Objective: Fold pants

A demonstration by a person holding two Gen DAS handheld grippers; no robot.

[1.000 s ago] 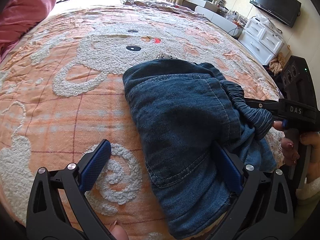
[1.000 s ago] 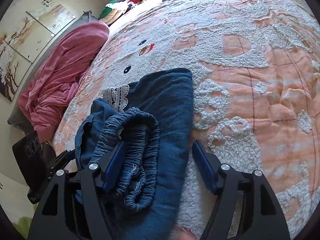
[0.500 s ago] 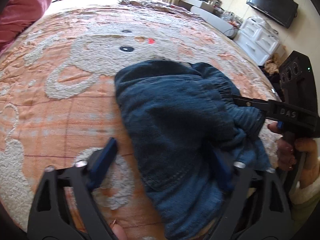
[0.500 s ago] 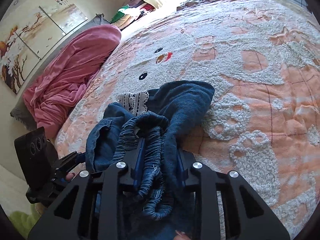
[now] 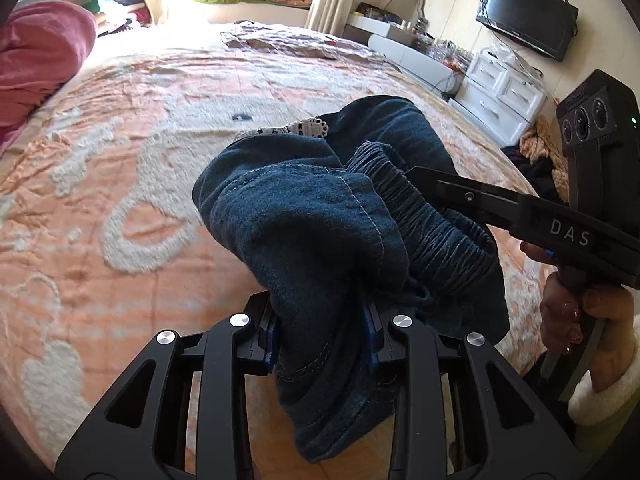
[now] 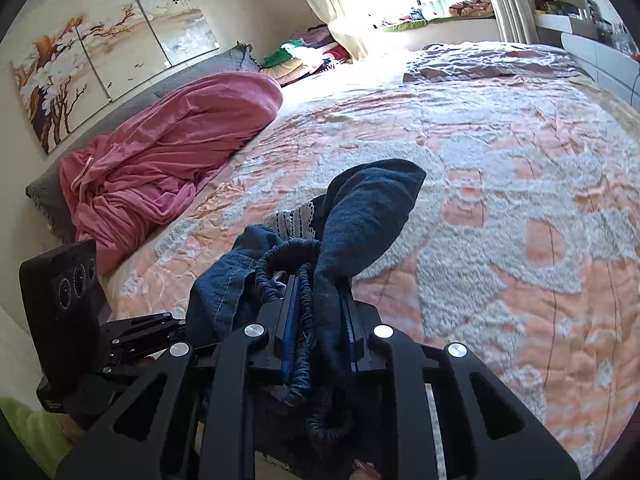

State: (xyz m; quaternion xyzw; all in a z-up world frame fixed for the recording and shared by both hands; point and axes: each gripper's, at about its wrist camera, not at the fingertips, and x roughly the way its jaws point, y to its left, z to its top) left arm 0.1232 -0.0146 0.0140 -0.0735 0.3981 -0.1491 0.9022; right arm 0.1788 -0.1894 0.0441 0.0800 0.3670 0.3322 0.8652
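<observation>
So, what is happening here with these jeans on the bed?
A person holds a gripper in each hand and is folding dark blue pants on a bed with an orange blanket. The left gripper is closing on a bunched fold of denim, the right gripper on the elastic waistband.

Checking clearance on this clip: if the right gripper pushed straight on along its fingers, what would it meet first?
The right gripper, jaws closing on the pants, already has the bunched denim directly ahead. Past that, it points down toward the orange bedspread, probably the next contact; depth is unclear.
</observation>
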